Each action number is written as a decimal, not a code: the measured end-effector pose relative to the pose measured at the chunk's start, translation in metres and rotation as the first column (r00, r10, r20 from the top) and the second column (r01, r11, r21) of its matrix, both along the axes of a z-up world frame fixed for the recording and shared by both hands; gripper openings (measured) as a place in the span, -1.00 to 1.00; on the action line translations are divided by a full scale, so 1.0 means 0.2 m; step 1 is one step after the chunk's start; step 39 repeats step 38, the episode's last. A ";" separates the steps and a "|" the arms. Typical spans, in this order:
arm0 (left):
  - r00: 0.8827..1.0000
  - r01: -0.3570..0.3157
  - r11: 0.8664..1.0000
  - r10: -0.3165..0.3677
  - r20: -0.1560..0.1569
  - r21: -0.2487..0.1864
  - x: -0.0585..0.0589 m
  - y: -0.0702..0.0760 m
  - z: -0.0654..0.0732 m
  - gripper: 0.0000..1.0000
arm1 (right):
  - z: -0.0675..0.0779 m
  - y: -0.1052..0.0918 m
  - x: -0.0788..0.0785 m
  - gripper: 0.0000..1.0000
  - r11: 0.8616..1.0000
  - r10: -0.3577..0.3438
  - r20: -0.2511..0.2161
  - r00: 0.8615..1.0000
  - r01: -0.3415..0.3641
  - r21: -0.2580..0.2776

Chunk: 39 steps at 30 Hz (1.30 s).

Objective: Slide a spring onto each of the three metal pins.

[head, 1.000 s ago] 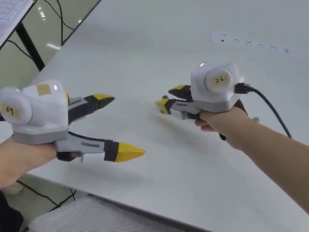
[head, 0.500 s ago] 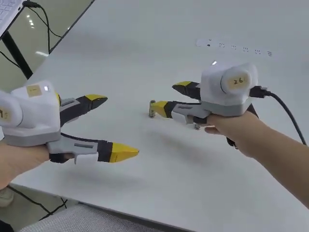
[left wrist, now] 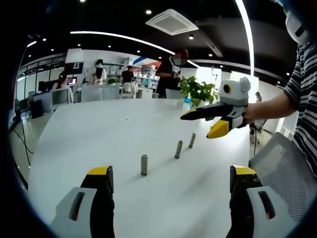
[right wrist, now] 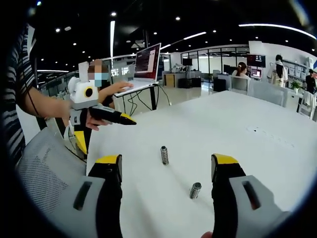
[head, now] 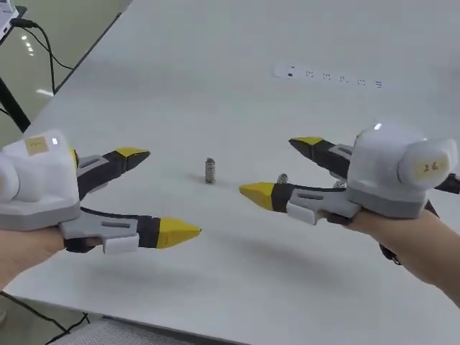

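In the head view, the left hand-held gripper point(head: 154, 192) sat at 8 o'clock. It had a smooth white plastic body and black jaws with yellow wedge tips, spread wide and holding nothing. The right hand-held gripper point(head: 280, 166) sat at 3 o'clock, equally wide apart and empty. Near the centre, a small upright spring point(head: 210, 170) of coiled grey metal stood on the bench point(head: 237, 280), which was smooth, white and faintly glossy. A second spring point(head: 282, 178) stood in line with the right jaws; whether it touched them we could not tell. A flat white power strip point(head: 327, 75) lay at 1 o'clock.

In the left gripper view, the springs stood in a row from 6 o'clock towards 4 o'clock, ending at a third spring point(left wrist: 191, 140). We could not make out any pins inside them. The right hand-held gripper hung above the row at 2 o'clock. Behind it were a leafy plant point(left wrist: 198, 91) and an open office under strip lights.

In the right gripper view, two springs stood between the parted jaws. A laptop point(right wrist: 148, 62) was at 11 o'clock and a grey mesh chair point(right wrist: 39, 168) at 8 o'clock.
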<state>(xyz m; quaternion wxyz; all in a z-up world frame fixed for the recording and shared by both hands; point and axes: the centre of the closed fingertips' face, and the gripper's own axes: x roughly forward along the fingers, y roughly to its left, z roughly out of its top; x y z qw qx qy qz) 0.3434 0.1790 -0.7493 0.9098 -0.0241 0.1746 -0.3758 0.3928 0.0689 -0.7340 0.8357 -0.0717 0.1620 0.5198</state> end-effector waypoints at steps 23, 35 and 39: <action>0.999 0.035 0.999 -0.035 0.039 0.022 0.01 -0.03 0.09 0.95 | -0.07 -0.65 -0.14 1.00 0.959 -0.273 -0.084 0.958 0.278 0.056; 0.999 0.029 0.999 -0.030 0.020 0.033 -0.02 -0.02 0.08 0.95 | -0.11 -0.76 -0.18 1.00 0.955 -0.295 -0.083 0.952 0.295 -0.006; 1.000 0.024 0.999 -0.024 0.018 0.022 -0.02 -0.02 0.09 0.95 | -0.14 -0.73 -0.20 0.99 0.961 -0.277 -0.096 0.956 0.273 -0.051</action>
